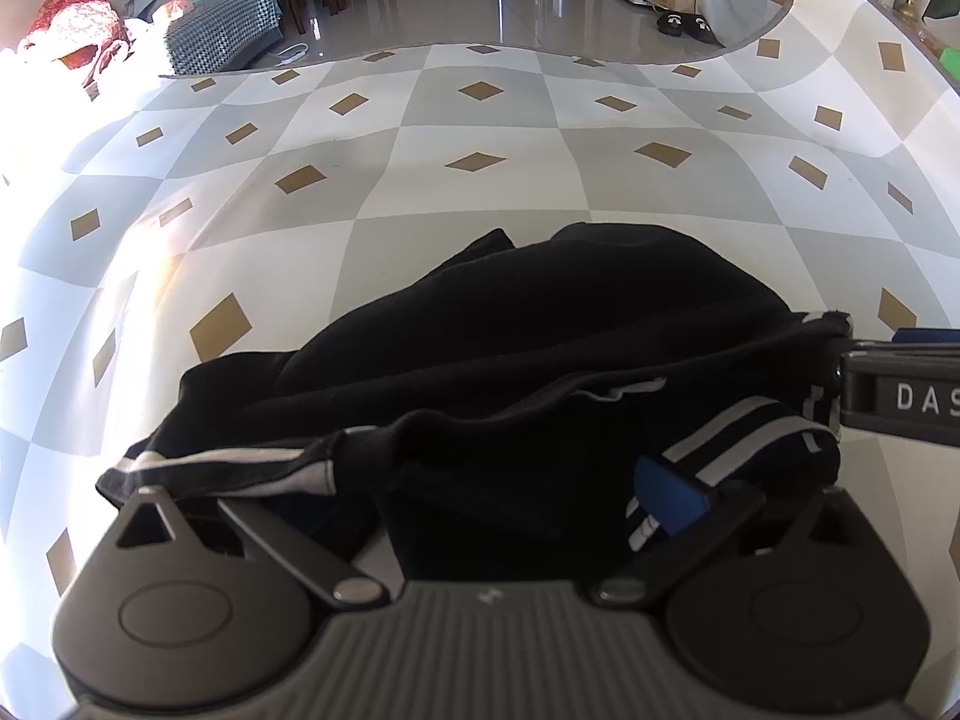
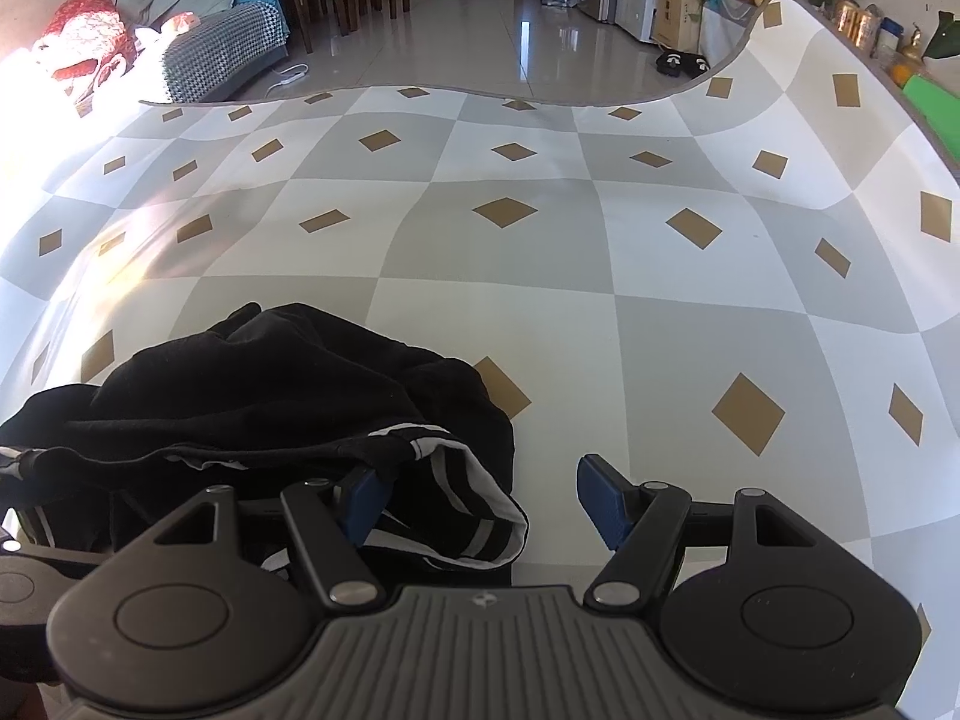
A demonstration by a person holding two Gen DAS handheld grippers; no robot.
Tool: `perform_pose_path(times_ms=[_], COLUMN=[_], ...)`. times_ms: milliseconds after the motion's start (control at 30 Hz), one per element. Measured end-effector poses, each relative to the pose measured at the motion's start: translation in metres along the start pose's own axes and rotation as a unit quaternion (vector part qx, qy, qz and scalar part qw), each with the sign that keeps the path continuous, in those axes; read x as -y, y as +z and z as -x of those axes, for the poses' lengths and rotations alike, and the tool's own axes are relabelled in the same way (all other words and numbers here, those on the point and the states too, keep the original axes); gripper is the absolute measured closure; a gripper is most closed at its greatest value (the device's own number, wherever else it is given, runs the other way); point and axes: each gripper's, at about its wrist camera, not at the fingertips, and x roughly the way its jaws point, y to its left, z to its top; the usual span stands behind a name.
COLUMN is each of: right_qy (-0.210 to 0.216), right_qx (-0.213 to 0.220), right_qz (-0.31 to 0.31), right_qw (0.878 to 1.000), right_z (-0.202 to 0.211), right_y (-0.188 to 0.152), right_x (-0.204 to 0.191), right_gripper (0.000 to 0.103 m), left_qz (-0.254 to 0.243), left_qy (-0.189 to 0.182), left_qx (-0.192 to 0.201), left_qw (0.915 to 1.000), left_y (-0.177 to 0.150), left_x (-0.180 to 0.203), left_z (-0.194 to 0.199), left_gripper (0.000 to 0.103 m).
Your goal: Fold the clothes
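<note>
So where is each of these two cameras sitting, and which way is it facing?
Left wrist: on the left gripper, angled down at the black garment, cloth lying between its open fingers; the right gripper's side shows at the right edge.
Right wrist: on the right gripper, angled down past the garment's striped edge, jaws open.
Shared: the garment, checked mat, black slippers, far room.

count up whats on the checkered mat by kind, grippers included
black garment with white stripes: 1
grippers: 2, the left gripper and the right gripper
checkered mat itself: 1
total: 4
</note>
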Motion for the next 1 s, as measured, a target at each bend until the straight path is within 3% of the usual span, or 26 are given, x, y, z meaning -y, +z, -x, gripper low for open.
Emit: perform_pose_path(times_ms=[1000], right_qy=[-0.014], right_qx=[-0.005], right_qz=[0.002], right_qw=[1.0], right_z=[-0.0037], right_y=[0.0009], right_x=[-0.0028], right_gripper=[0.035], left_qz=[0.008], left_qy=[0.003], left_qx=[0.003], left_qw=[1.0], left_y=[0.0015], left_x=[-0.0026], left_z=[0.0001], left_gripper=[0.0])
